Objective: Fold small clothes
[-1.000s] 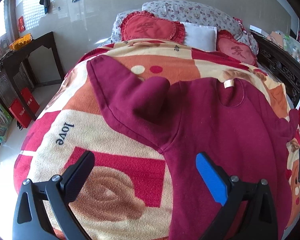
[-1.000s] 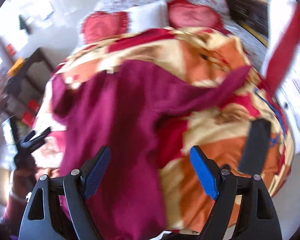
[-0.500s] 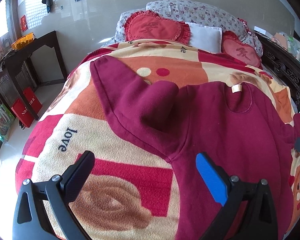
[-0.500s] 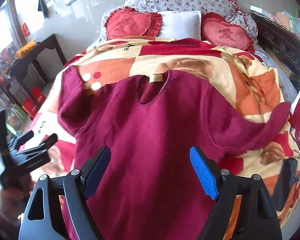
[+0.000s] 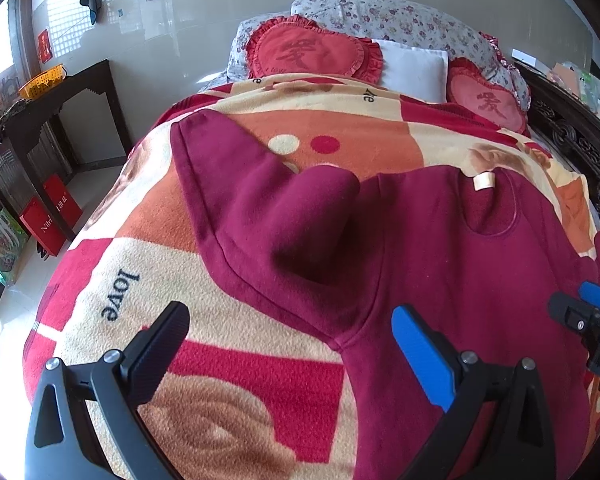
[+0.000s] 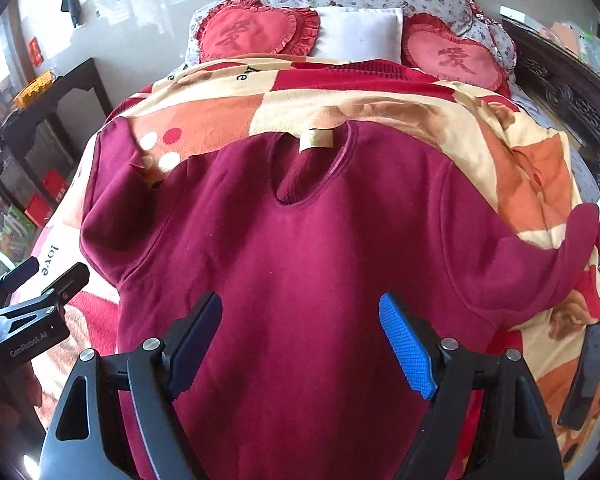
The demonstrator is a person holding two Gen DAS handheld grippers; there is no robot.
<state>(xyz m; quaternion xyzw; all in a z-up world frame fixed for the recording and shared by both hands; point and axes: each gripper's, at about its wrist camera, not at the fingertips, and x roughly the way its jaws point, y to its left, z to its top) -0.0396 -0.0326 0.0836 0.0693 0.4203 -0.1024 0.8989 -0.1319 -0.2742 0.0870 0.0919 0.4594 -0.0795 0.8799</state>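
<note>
On fleecy blanket (image 6: 500,128), maroon sweatshirt (image 6: 320,248).

The right gripper (image 6: 300,344) swung from the sweater's (image 6: 300,260) right sleeve (image 6: 540,264) side to a spot squarely over the body, and its blurred view a second ago turned sharp. It also entered the left wrist view at the right edge (only its tip (image 5: 588,312) showed). The left gripper (image 5: 292,348) pulled back slightly, so the neckline label (image 5: 483,181) sat lower in its view.
</note>
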